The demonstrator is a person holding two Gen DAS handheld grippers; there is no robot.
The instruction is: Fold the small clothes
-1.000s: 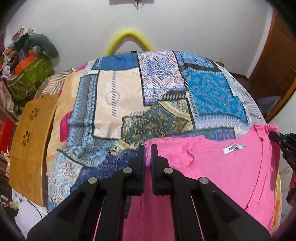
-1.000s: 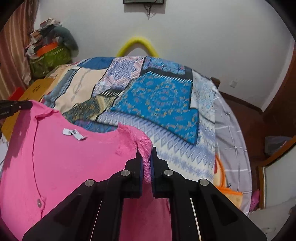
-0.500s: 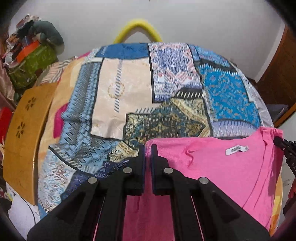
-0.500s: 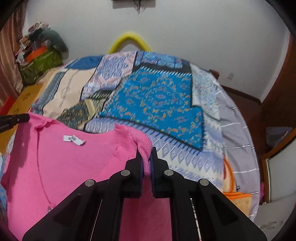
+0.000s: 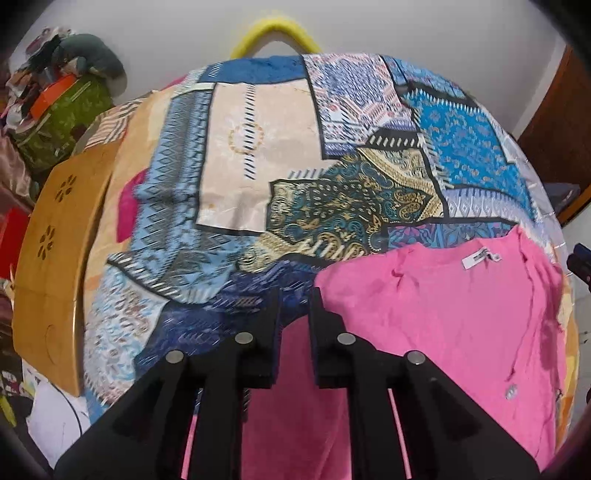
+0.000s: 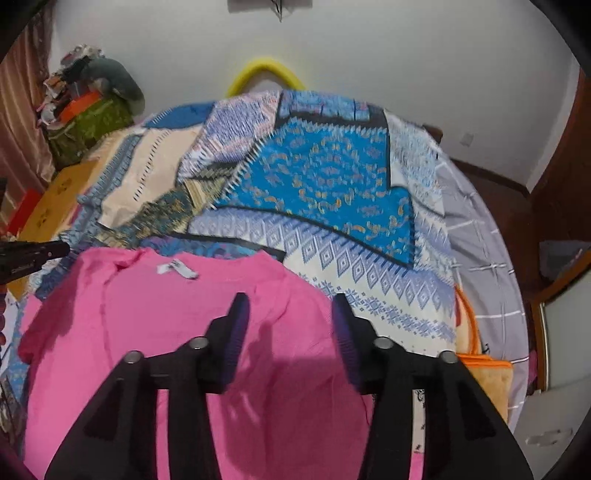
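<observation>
A pink knit top lies flat on the patchwork bedspread, neck label facing up; it also shows in the right wrist view. My left gripper is open with a narrow gap, just above the top's left shoulder corner, holding nothing. My right gripper is wide open above the top's right shoulder, empty. The tip of the left gripper shows at the left edge of the right wrist view.
A wooden bed-side board runs along the left. Piled bags and clothes sit at the back left. A yellow curved tube leans on the white wall. An orange-trimmed bag lies at the bed's right edge.
Both grippers opened and let go of the pink top's shoulders. The top dropped flat onto the bedspread. The right jaws opened wider than the left.
</observation>
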